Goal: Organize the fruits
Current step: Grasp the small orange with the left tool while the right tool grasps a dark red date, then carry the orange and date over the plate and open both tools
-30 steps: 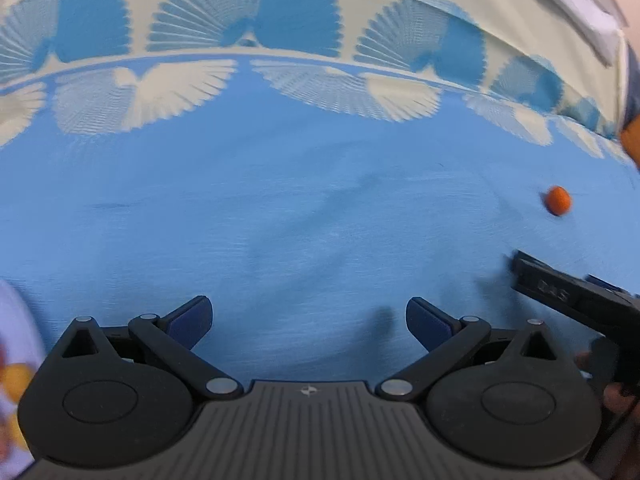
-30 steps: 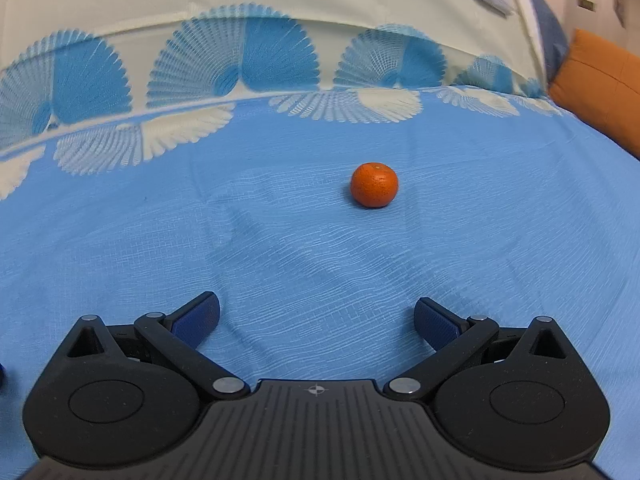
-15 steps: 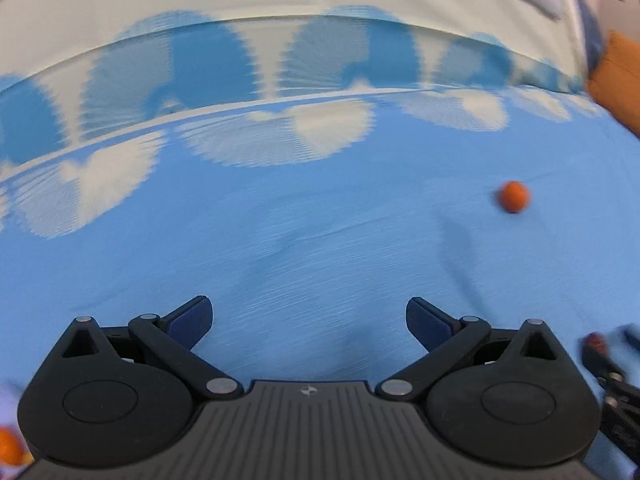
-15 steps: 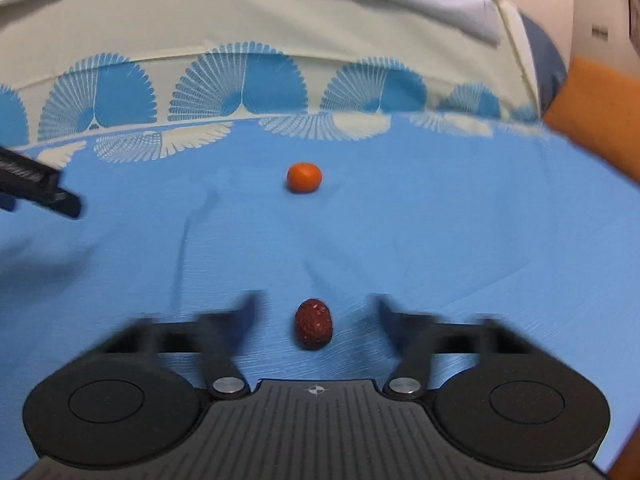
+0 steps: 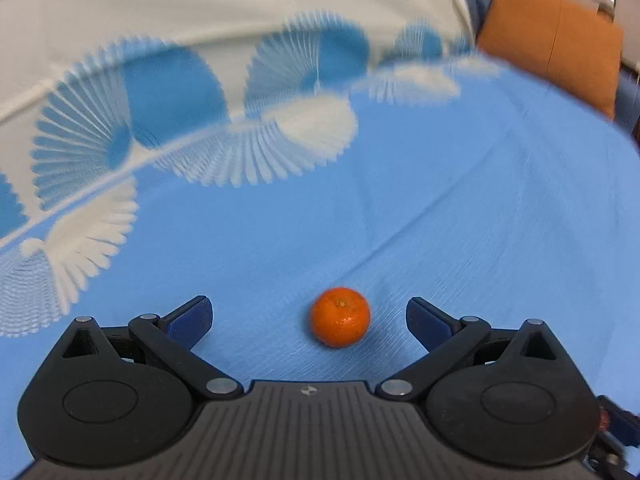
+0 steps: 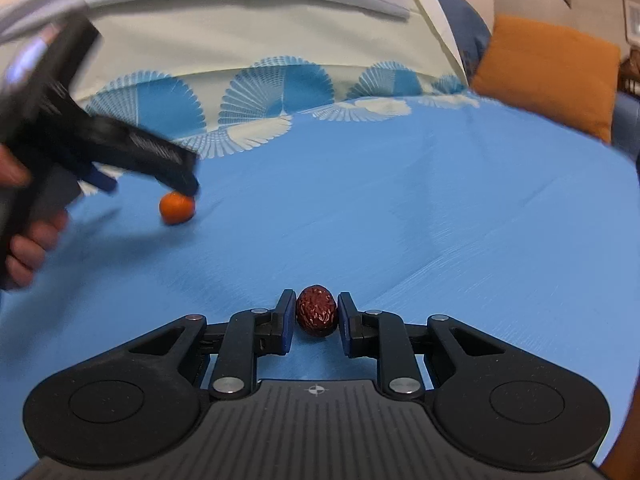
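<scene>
Blue woven bedsheet (image 6: 400,208); right gripper (image 6: 316,316) clamps wrinkled oval date (image 6: 316,315).

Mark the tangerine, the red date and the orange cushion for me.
tangerine (image 5: 340,317): left wrist view, middle of the fruit.
red date (image 6: 316,311): right wrist view, wrinkled front of the fruit.
orange cushion (image 6: 548,72): right wrist view, centre of its front face.

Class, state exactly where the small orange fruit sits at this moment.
In the left wrist view the orange fruit lies on the blue bedspread, between the open left gripper's fingers, nearer the right finger and touching neither.
</scene>
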The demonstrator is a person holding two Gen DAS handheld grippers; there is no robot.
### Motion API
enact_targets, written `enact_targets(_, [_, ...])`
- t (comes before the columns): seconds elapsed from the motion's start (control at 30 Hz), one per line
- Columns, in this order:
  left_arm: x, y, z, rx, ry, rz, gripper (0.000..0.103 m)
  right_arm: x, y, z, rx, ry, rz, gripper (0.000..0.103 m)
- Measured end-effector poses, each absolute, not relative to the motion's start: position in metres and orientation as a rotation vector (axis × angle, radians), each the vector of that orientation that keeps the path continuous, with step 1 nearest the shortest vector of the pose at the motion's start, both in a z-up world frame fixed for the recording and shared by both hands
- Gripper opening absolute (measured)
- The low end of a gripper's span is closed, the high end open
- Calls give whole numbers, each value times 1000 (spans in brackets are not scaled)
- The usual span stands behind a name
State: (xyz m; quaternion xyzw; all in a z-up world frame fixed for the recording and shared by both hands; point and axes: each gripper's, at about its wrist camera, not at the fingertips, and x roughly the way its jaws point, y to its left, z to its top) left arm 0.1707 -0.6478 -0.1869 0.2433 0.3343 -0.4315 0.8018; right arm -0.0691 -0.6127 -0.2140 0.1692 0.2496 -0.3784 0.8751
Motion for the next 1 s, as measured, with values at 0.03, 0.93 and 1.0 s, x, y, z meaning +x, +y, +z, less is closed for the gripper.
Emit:
enact_targets(0.03, [175, -656, -196, 545, 762, -915, 103, -68, -613, -215, 373, 528, -792, 24])
enact_targets(0.93, [44, -169, 0, 330, 816, -590, 36, -93, -343, -52, 514, 489, -133, 24])
enact_targets(1.0, [38, -135, 2, 312, 813, -523, 36, -94, -316, -55, 487, 540, -84, 24])
